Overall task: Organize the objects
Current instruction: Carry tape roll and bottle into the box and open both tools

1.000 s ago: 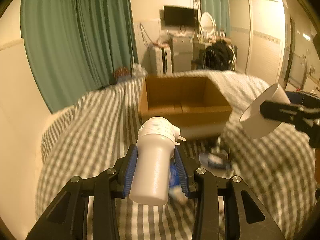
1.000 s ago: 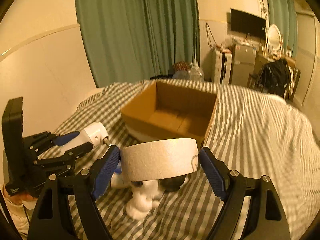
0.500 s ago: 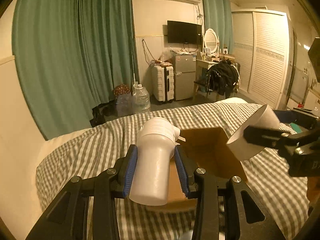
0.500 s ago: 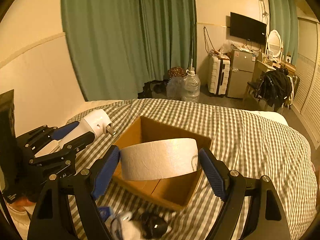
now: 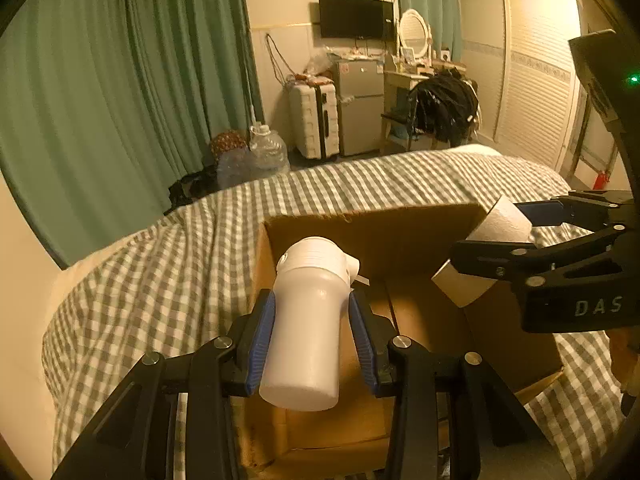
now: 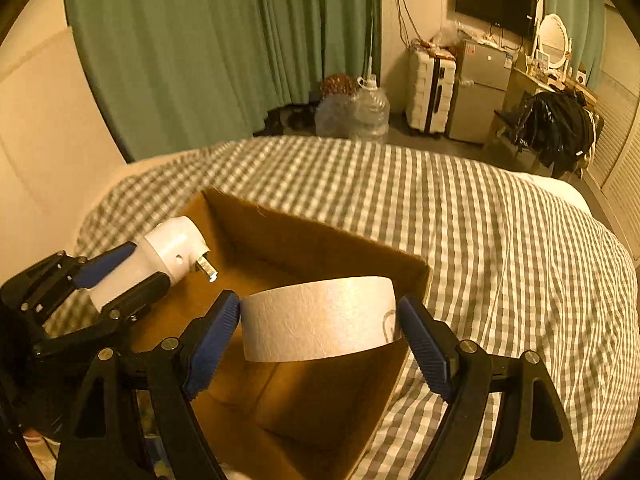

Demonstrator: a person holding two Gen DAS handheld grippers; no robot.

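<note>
While both claws are hovering over the open brown cardboard box (image 5: 404, 240) resting on the grey-and-white checked bedcover (image 6: 500, 216), each is carrying something. At the lower centre of the left wrist view, the left gripper (image 5: 311, 322) is clamping a white plastic bottle with a ribbed cap and side spout (image 5: 308, 320), its long axis running forward along the fingers, cap end pointing into the box. At the lower centre of the right wrist view, the right gripper (image 6: 320, 322) is standing wide, its blue pads gripping a broad beige roll of tape (image 6: 320, 318) across its width. Both loads are sitting above the box's hollow, which lies directly below and ahead of the fingers; neither hand looks clearly nearer, so I judge lowering and letting go to be the coming move.
</note>
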